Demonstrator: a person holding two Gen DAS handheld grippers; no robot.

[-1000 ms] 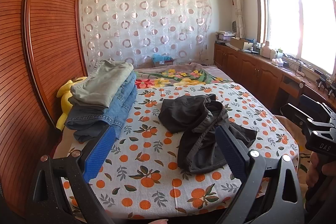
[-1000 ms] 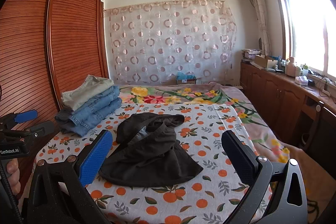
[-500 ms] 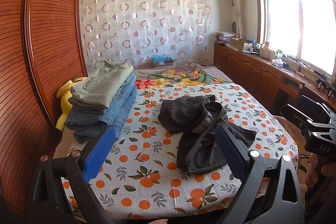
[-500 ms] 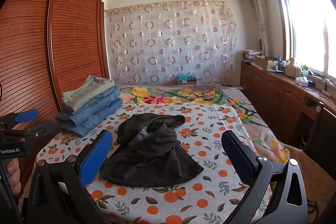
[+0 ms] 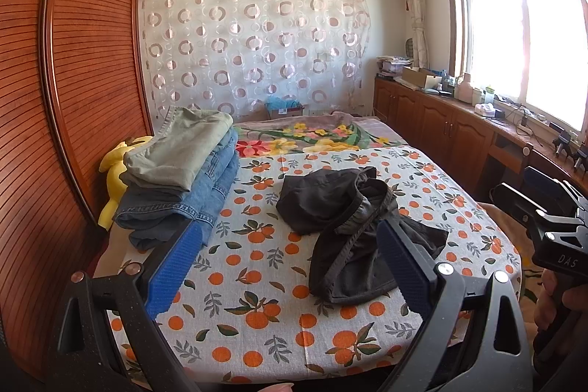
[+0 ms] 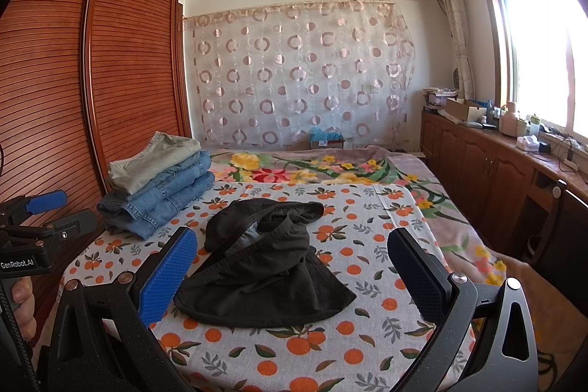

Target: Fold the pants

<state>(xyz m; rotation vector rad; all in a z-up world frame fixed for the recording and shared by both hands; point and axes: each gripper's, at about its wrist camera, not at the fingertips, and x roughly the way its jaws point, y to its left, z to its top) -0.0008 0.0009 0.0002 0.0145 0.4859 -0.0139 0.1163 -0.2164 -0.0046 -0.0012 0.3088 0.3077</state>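
Pants: black pants point(image 5: 352, 226) lie crumpled in a loose heap on the bed point(image 5: 257, 315), near its middle, unfolded; waistband bunched at the top of the heap, a dark hem spread toward the near edge.
Pants, right view: the same heap point(image 6: 272, 259) sits between the two blue pads, on the sheet and apart from both.
Left tool: the left tool point(image 5: 290, 267) hovers over the near edge of the bed, jaws spread wide, nothing between them; pants lie beyond the right-hand pad, not touched.
Right tool: the right tool point(image 6: 294, 278) is also spread wide and empty, above the near edge of the bed, pointing at the pants.
Pads: blue ribbed pads point(image 6: 165, 278) line the inner face of each finger.
Stack: a folded stack point(image 5: 183, 171) of jeans with a grey-green pair on top rests to the left of the pants, well apart from them.
Toy: a yellow plush toy point(image 5: 114, 168) is wedged left of the stack, beyond the pants, against the wardrobe point(image 5: 73, 79).
Hands: a hand point(image 6: 22, 304) grips the left tool's handle at the left edge of the right view.
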